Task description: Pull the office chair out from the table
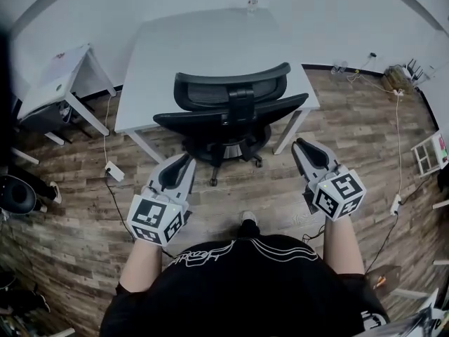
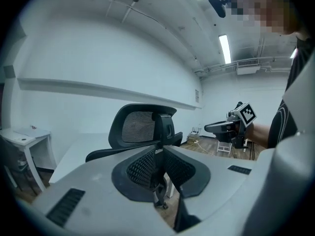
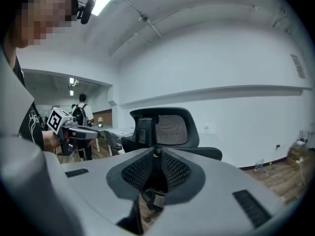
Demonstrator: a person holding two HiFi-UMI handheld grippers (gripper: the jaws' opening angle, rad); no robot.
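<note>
A black mesh-backed office chair [image 1: 228,114] stands tucked against the front edge of the pale grey table [image 1: 182,41], its back toward me. My left gripper [image 1: 184,161] hovers short of the chair's left side, jaws together and empty. My right gripper [image 1: 303,146] is held off the chair's right side, also shut with nothing in it. Neither touches the chair. In the left gripper view the closed jaws [image 2: 158,150] point at the chair's back [image 2: 140,127], with the right gripper [image 2: 229,127] beyond. The right gripper view shows its shut jaws [image 3: 157,151] before the chair [image 3: 170,127].
A small white desk [image 1: 59,83] stands at the left with a black bin [image 1: 17,195] near it. A power strip [image 1: 114,171] and cables lie on the wood floor. A white rack [image 1: 429,153] is at the right. Another person [image 3: 81,112] stands far off.
</note>
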